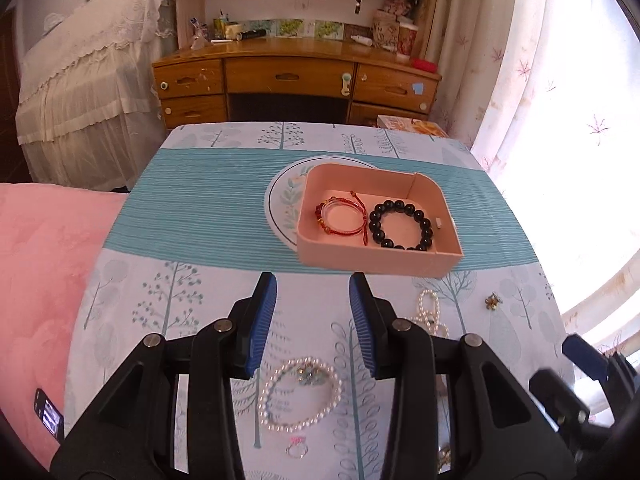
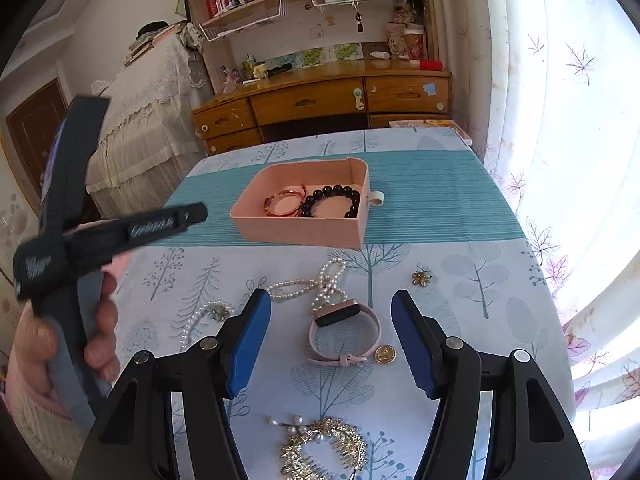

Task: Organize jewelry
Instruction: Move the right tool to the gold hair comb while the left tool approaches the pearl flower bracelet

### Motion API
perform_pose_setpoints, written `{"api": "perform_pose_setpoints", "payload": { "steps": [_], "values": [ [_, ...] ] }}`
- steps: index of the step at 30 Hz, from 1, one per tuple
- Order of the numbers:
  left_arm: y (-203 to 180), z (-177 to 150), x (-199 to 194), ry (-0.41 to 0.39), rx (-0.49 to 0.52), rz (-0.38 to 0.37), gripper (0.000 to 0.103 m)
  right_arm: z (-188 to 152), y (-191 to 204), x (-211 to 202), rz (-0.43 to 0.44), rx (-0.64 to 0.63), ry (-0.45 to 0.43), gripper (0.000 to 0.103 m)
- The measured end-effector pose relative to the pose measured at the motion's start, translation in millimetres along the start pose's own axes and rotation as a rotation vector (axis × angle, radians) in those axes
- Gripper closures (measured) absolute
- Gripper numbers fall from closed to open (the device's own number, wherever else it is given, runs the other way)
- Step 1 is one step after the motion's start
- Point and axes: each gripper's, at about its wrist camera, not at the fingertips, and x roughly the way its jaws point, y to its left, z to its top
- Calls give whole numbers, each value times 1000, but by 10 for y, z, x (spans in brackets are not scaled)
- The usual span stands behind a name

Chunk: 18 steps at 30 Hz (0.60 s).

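Note:
A pink tray (image 1: pixel 360 258) (image 2: pixel 296 232) holds a red string bracelet (image 1: pixel 342 216) (image 2: pixel 282 202) and a black bead bracelet (image 1: pixel 401 224) (image 2: pixel 334 200). My left gripper (image 1: pixel 312 300) is open and empty, above a pearl bracelet (image 1: pixel 300 394) and a small ring (image 1: pixel 297 446). My right gripper (image 2: pixel 330 320) is open and empty, around a pink watch (image 2: pixel 344 330). A pearl necklace (image 2: pixel 316 284) (image 1: pixel 430 314), a gold coin brooch (image 2: pixel 385 355), a flower brooch (image 2: pixel 421 277) (image 1: pixel 492 301) and a gold pearl hair comb (image 2: pixel 324 448) lie on the cloth.
The tray sits partly on a white plate (image 1: pixel 282 200) on the tree-print tablecloth (image 1: pixel 208 208). A pink blanket (image 1: pixel 44 264) lies left. A wooden desk (image 1: pixel 296 76) stands beyond the table, curtains (image 1: pixel 560 80) at right. A hand holds the left gripper's handle (image 2: pixel 80 240).

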Motion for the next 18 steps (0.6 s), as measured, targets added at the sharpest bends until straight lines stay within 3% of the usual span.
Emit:
{"api": "perform_pose_setpoints", "payload": {
  "steps": [5,11,14,18],
  "values": [
    [75,-260,-308,-27,-5,-6,68,-32,46,-139,12,3,-19,39],
    [115,-553,-511,46,-2,-48,68,-93,48,-350,10,4,-47,39],
    [125,-682,-571,52,-14,-93,68,-125,25,-466,8,4,-67,39],
    [100,-833,-600,65,-3,-97,68,-190,-15,-635,-7,-12,-96,39]
  ]
}}
